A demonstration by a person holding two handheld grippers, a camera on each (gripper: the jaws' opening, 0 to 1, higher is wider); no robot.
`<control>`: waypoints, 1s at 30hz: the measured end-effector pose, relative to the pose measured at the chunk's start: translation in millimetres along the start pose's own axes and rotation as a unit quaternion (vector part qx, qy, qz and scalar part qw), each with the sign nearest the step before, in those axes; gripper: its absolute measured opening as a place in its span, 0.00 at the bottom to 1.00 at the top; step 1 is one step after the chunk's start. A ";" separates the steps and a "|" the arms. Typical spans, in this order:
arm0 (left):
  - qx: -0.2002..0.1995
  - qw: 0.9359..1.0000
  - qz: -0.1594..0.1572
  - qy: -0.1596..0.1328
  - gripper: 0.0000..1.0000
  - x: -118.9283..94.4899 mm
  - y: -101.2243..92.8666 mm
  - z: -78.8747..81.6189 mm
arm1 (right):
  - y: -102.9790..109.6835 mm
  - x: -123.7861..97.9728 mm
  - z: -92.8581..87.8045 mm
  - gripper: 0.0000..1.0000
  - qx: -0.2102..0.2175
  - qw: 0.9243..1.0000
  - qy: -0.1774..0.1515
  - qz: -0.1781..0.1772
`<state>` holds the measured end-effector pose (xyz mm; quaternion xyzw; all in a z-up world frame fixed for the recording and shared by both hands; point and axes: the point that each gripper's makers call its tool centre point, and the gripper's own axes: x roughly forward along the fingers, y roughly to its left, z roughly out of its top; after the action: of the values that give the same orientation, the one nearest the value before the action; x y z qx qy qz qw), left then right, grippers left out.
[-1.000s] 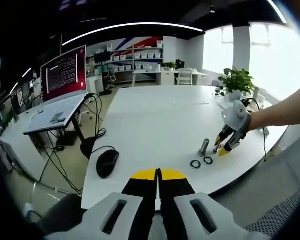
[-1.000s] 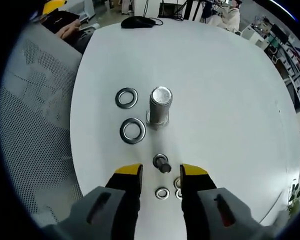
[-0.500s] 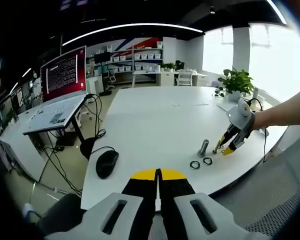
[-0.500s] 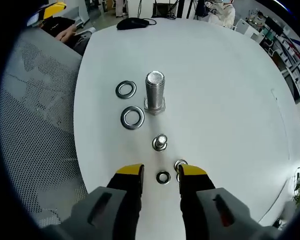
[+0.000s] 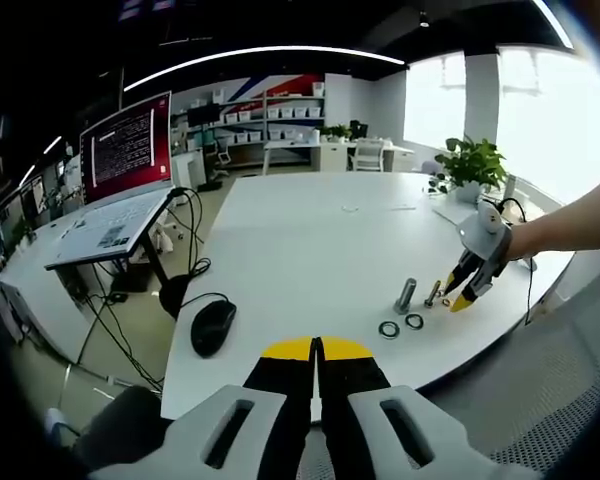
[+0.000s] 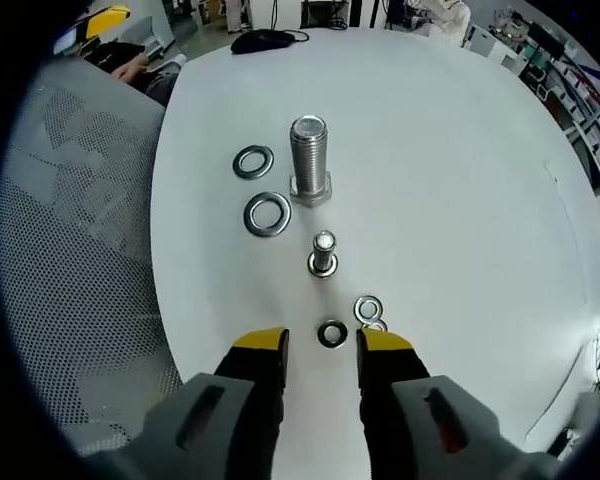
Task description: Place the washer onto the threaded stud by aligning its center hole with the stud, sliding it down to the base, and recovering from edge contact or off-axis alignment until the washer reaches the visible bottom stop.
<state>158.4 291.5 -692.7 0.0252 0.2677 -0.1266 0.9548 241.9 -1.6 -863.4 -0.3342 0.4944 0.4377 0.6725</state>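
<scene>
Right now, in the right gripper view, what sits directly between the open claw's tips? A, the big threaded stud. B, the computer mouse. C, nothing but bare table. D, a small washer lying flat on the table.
D: a small washer lies flat on the white table just ahead of the right claw, between its yellow tips, while the big stud stands farther off.

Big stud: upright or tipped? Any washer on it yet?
Upright and bare. The big stud stands on its hex base, threads clear. Both large washers lie flat on the table beside it.

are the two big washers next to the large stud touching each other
Apart. The right gripper view shows bare white table between the farther big washer and the nearer big washer, left of the large stud.
</scene>
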 end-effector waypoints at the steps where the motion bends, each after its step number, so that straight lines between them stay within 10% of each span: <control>1: 0.000 1.000 0.000 0.000 0.00 0.0 -0.1 0.0 | -0.1 0.6 -1.4 0.30 0.001 1.000 0.001 0.001; 30: -0.002 1.000 0.002 -0.003 0.00 -0.3 0.6 1.3 | -7.0 5.2 -1.9 0.16 -0.002 1.000 0.012 0.002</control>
<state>159.0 292.0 -691.5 0.0237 0.2648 -0.1243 0.9560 248.3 -4.7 -868.8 -0.3396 0.5025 0.4360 0.6649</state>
